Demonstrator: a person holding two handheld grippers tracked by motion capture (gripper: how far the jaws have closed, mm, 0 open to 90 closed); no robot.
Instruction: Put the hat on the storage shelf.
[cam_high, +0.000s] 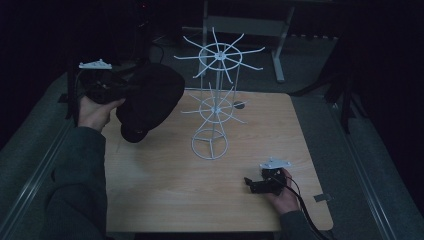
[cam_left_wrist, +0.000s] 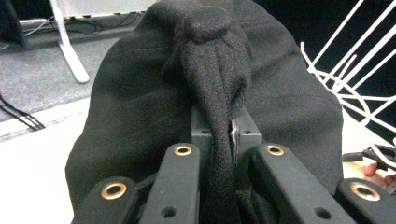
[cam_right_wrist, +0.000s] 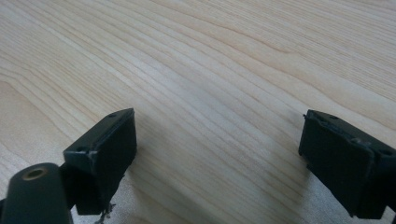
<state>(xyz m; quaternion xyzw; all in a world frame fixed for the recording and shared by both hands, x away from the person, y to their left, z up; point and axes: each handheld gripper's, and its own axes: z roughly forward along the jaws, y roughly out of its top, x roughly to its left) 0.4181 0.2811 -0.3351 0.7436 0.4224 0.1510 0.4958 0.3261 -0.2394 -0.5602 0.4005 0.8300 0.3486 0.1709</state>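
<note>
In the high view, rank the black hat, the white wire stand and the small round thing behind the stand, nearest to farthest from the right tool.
1. White wire stand: its base ring sits up and left of the right tool.
2. Small round thing: farther back, just right of the stand's pole.
3. Black hat: far left, clamped in the left tool.

Light wood table (cam_high: 165, 200); white wire rack (cam_high: 210, 145) stands mid-table, small dark disc (cam_high: 239, 105) behind it.

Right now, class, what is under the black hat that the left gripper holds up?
The hat hangs from the left gripper, above the table's left edge, beside the white rack. The wood below it looks bare; the hat hides the patch directly beneath.
</note>
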